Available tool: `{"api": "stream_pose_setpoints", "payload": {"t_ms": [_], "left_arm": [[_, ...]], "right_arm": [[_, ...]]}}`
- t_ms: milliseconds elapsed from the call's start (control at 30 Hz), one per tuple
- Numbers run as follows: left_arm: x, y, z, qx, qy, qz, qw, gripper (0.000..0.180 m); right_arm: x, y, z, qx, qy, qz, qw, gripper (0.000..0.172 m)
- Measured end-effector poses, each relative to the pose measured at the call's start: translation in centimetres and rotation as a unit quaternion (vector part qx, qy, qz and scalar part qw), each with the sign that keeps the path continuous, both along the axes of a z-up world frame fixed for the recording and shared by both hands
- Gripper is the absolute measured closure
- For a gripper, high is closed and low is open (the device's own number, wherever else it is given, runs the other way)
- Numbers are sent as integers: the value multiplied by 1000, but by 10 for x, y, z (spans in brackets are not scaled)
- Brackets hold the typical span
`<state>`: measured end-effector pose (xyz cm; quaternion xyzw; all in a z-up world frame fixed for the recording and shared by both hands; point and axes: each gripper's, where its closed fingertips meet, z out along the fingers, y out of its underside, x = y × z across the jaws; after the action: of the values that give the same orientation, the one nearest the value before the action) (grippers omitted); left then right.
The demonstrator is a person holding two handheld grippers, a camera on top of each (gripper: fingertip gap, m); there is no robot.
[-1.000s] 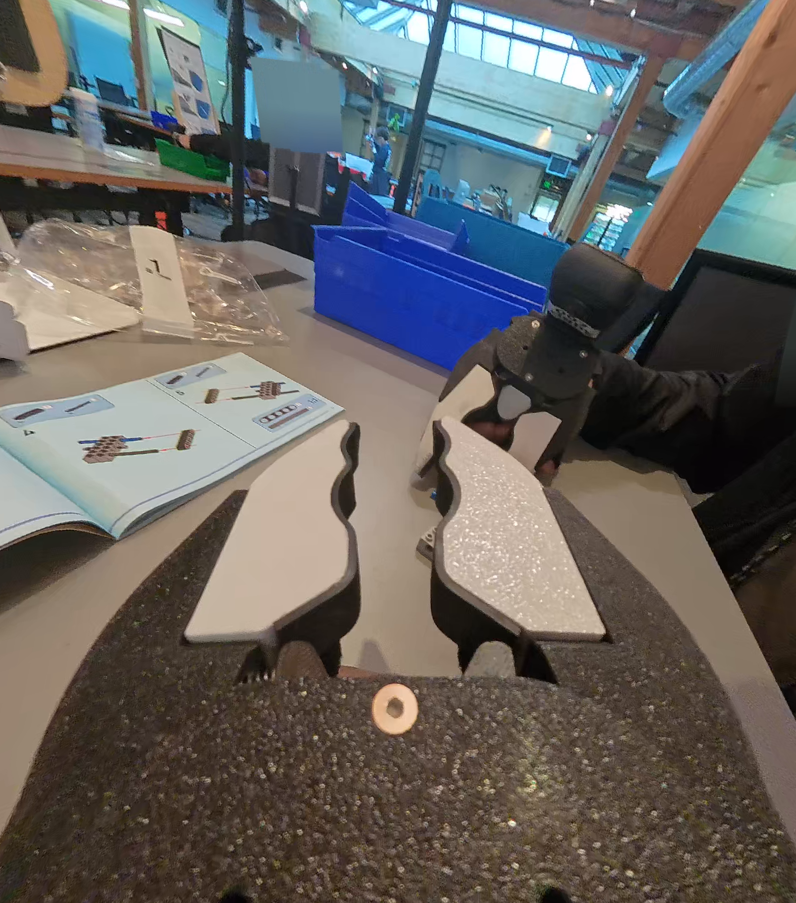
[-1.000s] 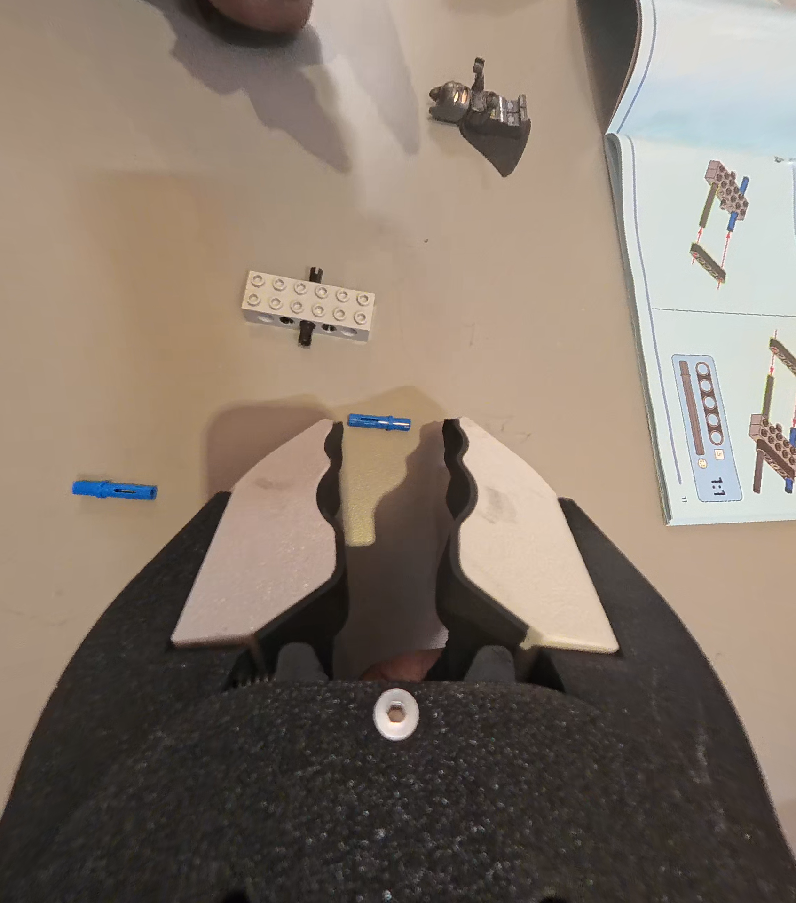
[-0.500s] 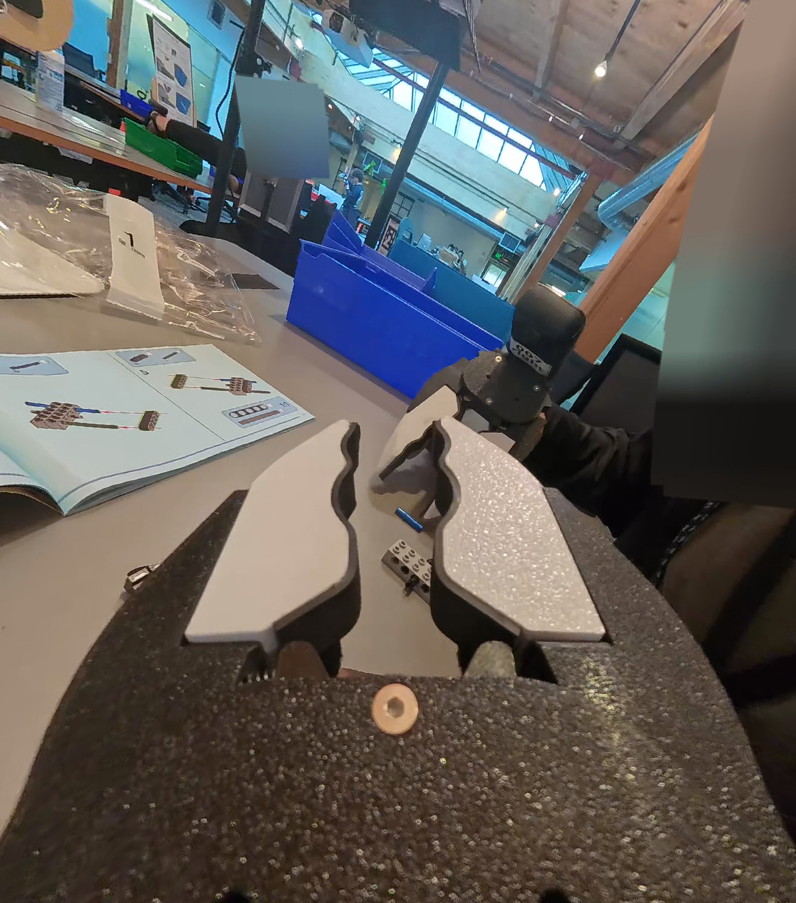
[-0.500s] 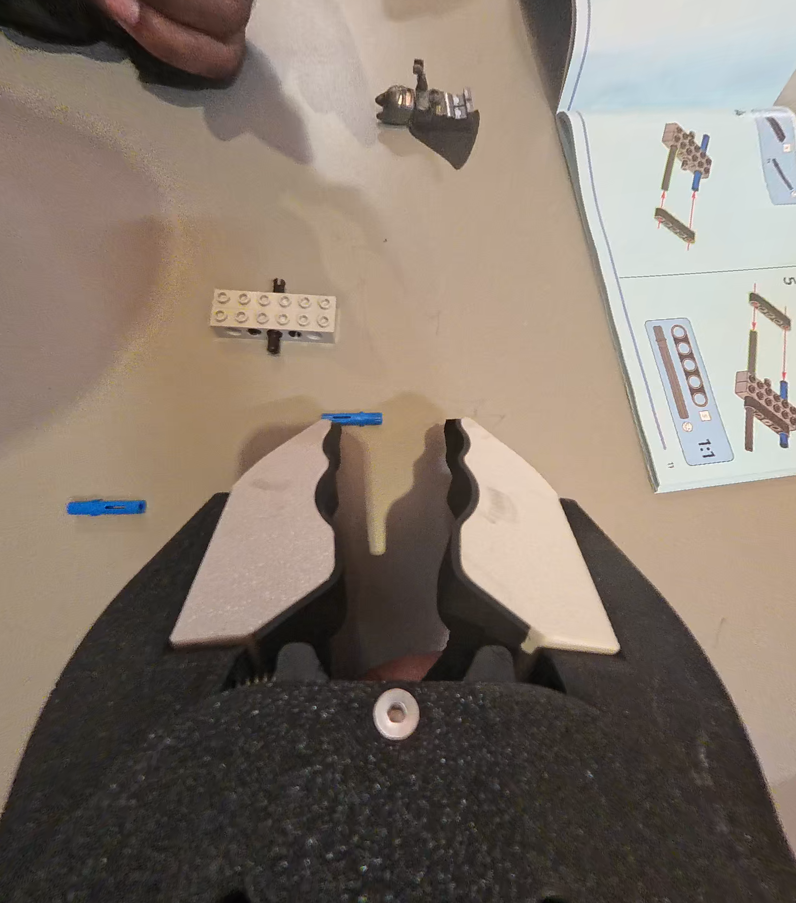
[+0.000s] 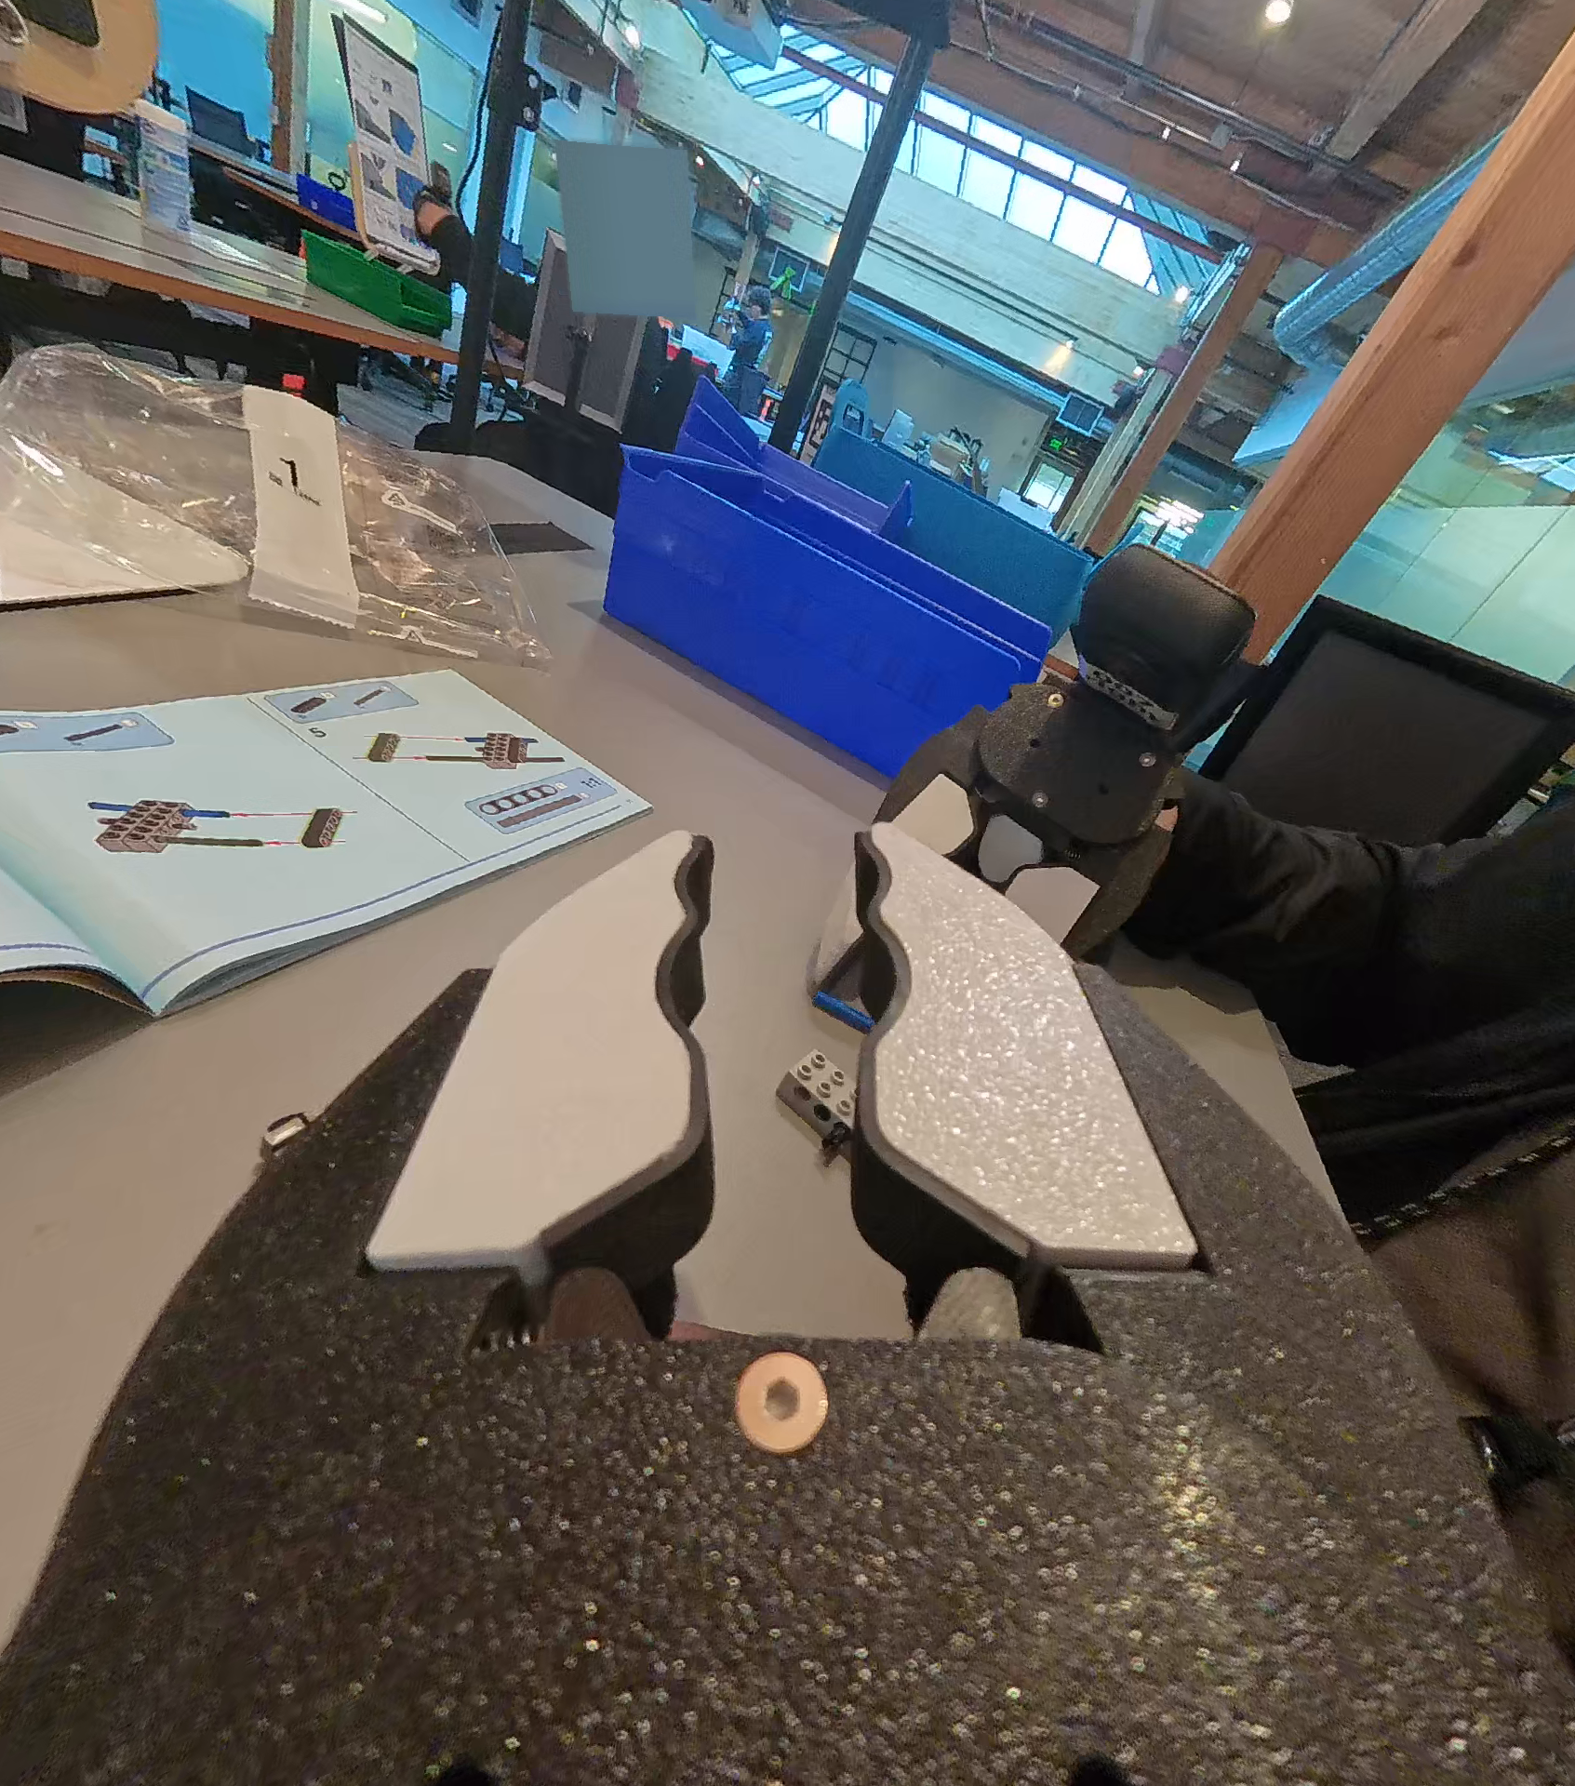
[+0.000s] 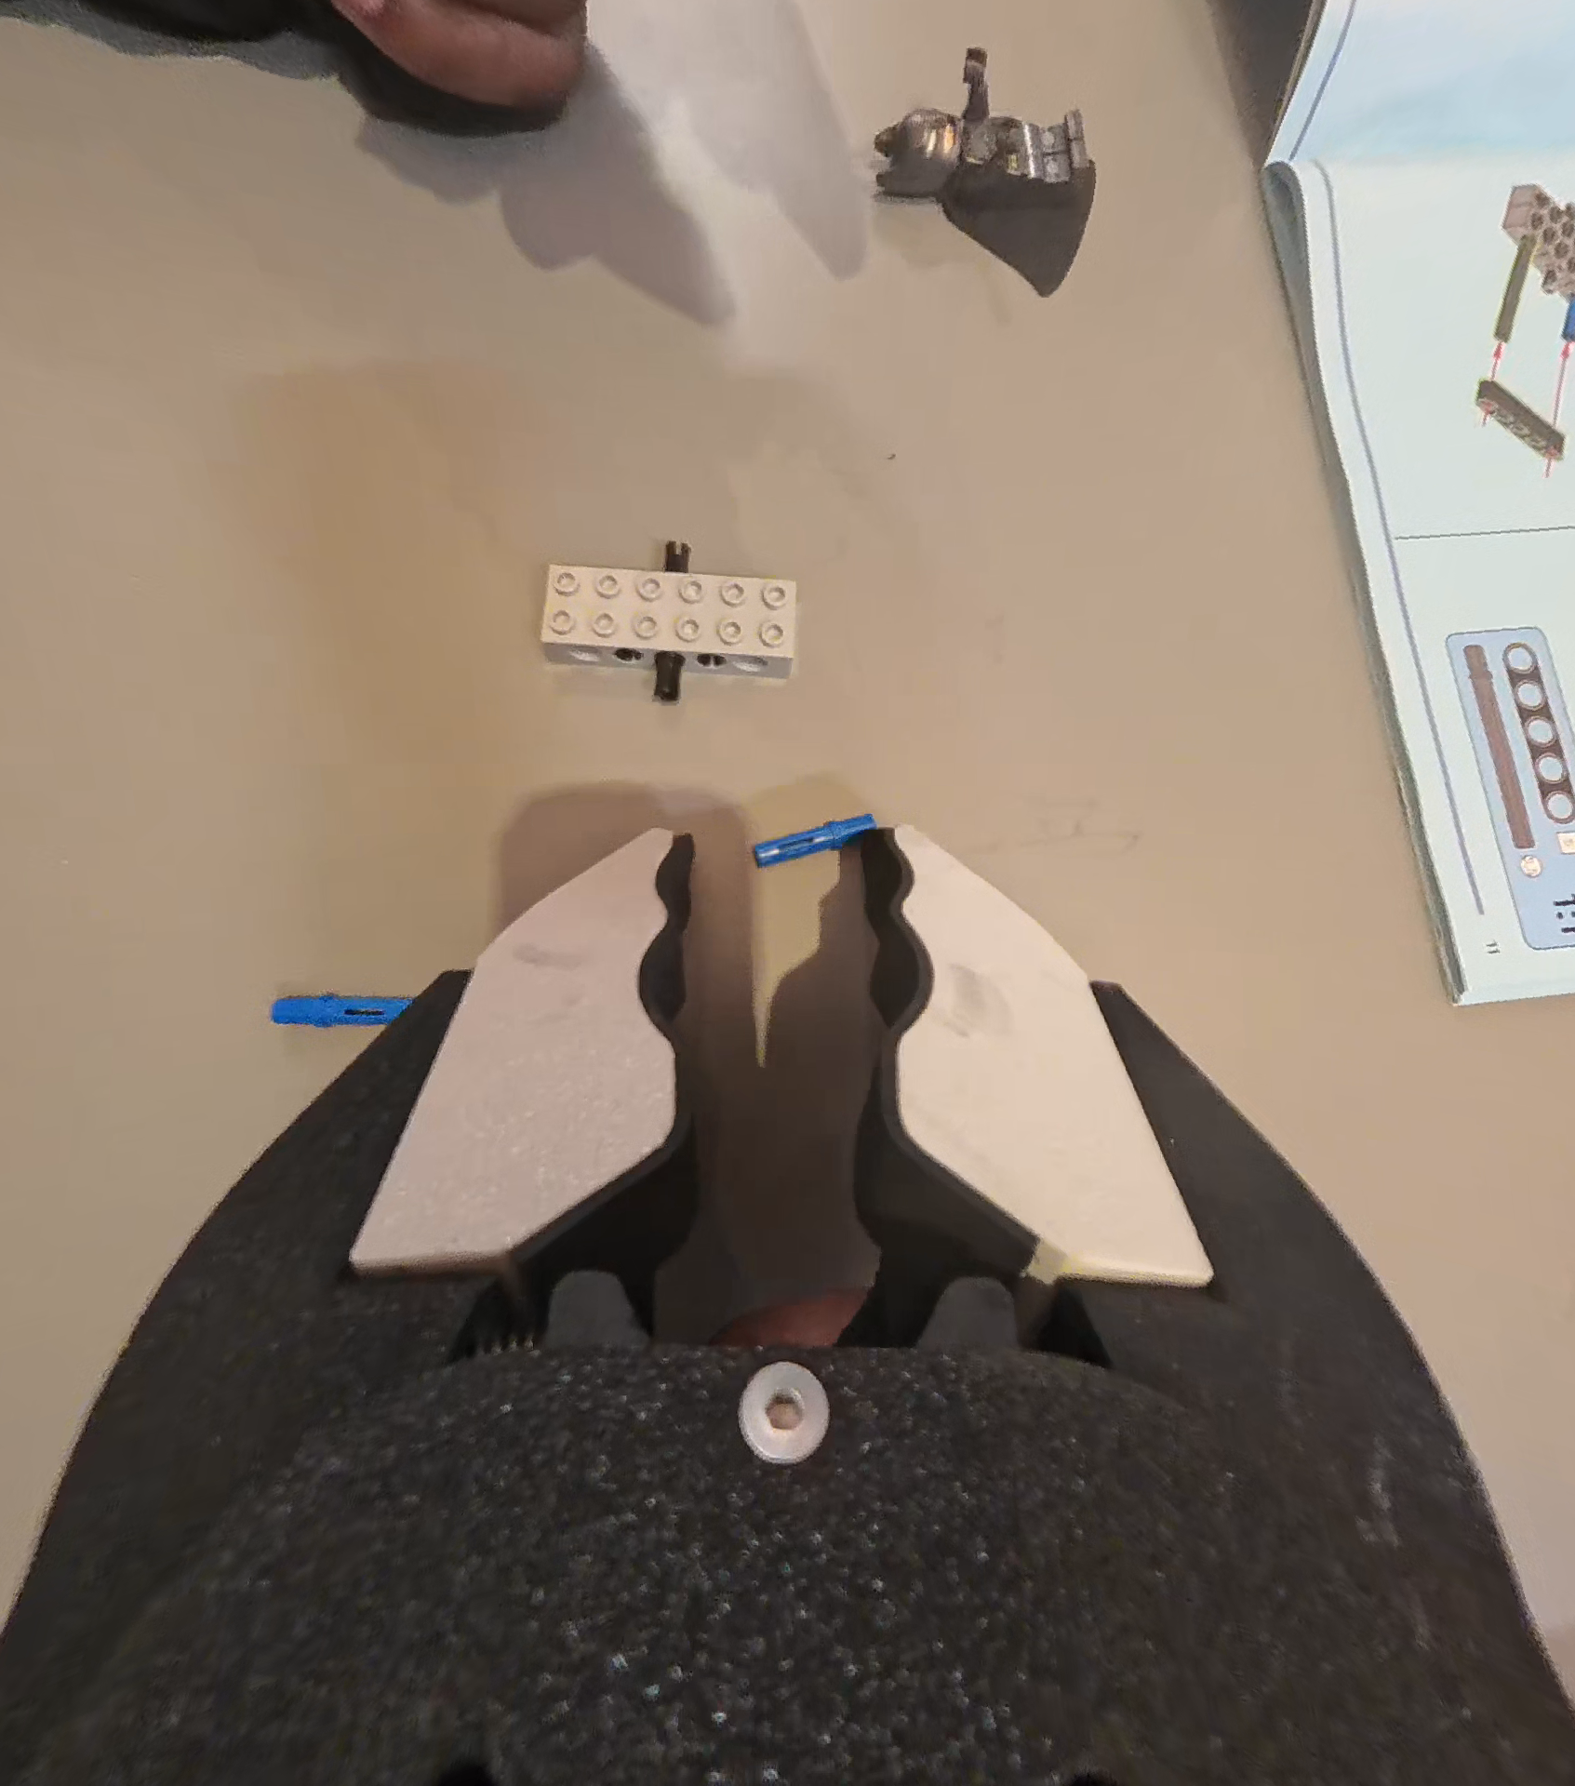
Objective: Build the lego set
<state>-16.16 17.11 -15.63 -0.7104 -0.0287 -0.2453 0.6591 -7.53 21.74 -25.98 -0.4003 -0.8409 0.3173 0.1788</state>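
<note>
The right gripper [image 6: 778, 850] points down at a tan table [image 6: 184, 483], and its 2 fingers stand apart. A small blue pin [image 6: 812, 839] lies on the table right at the fingertips. One end of the pin is at the tip of the right-hand finger [image 6: 1005, 1015], and the other end sits in the gap with bare table between it and the other finger — so the pin is not gripped. A second blue pin [image 6: 339, 1010] lies off to the left, partly tucked behind the gripper's black body. Just past the fingertips sits a pale grey brick [image 6: 670, 628] with 2 rows of studs and a black peg poking out of its side. Farther off lies a small dark toy figure [image 6: 976, 145], and a person's hand [image 6: 474, 48] rests at the top edge. An open light-blue booklet [image 6: 1489, 580] with building pictures lies to the right. The left gripper [image 5: 783, 860] is held low over the table, its fingers apart with nothing between them — the grey brick shows just beside its right finger. Beyond it are a blue bin [image 5: 812, 619] and a clear plastic bag [image 5: 232, 483].
</note>
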Motion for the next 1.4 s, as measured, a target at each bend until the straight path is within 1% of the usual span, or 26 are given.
{"api": "stream_pose_setpoints", "payload": {"t_ms": [167, 267, 300, 433, 567, 633, 700, 767, 833, 900, 967, 1000, 1067, 1133, 1167, 1233, 1300, 1400], "left_arm": [[7, -2, 0, 1, 11, -5, 1000, 152], [10, 0, -1, -6, 19, -9, 1000, 152], [10, 0, -1, -7, 20, -11, 1000, 152], [10, 6, -2, -8, 25, -24, 999, 152], [6, 30, -6, -20, 101, -37, 994, 154], [10, 38, -5, -7, 125, -50, 991, 154], [15, 35, 4, 28, 105, -53, 993, 155], [19, 24, 15, 67, 60, -58, 994, 159], [10, 16, 21, 92, 4, -40, 995, 161], [-4, 13, 23, 98, -37, -15, 994, 162], [-4, 10, 24, 91, -50, -12, 995, 162], [2, 9, 22, 80, -42, -22, 996, 161], [14, 8, 16, 55, 3, -35, 998, 158], [21, 9, 11, 39, 53, -26, 998, 156], [22, 10, 11, 35, 65, -20, 997, 156], [28, 14, 8, 21, 59, -25, 998, 156], [35, 20, 1, -9, 49, -42, 998, 156], [37, 30, -16, -69, 69, -51, 994, 153]], "right_arm": [[-1, 1, 0, -3, -2, -7, 1000, 139], [0, -2, 0, -4, -1, 8, 1000, 149], [0, -3, 0, -4, 0, 15, 1000, 156], [0, -4, -1, -10, -8, 29, 1000, 164], [-2, -5, -1, -17, -16, 43, 999, 166], [-2, -5, -1, -20, -18, 46, 999, 166], [-3, -3, -1, -21, -15, 41, 999, 166], [-3, -1, -1, -15, -9, 34, 999, 166], [-3, -1, -1, -6, 0, 35, 999, 167], [-3, -1, 0, 5, 13, 35, 999, 167], [-3, 0, 4, 16, 36, 34, 999, 167], [-3, 0, 6, 24, 49, 35, 998, 167], [-1, -1, 10, 43, 74, 37, 996, 167], [-3, 0, 16, 52, 103, 30, 993, 167], [-5, 1, 19, 51, 115, 22, 992, 167], [-11, 1, 27, 45, 144, 9, 989, 167], [-18, 2, 36, 51, 176, -1, 983, 167], [-27, 3, 46, 71, 213, -8, 975, 167]]}}
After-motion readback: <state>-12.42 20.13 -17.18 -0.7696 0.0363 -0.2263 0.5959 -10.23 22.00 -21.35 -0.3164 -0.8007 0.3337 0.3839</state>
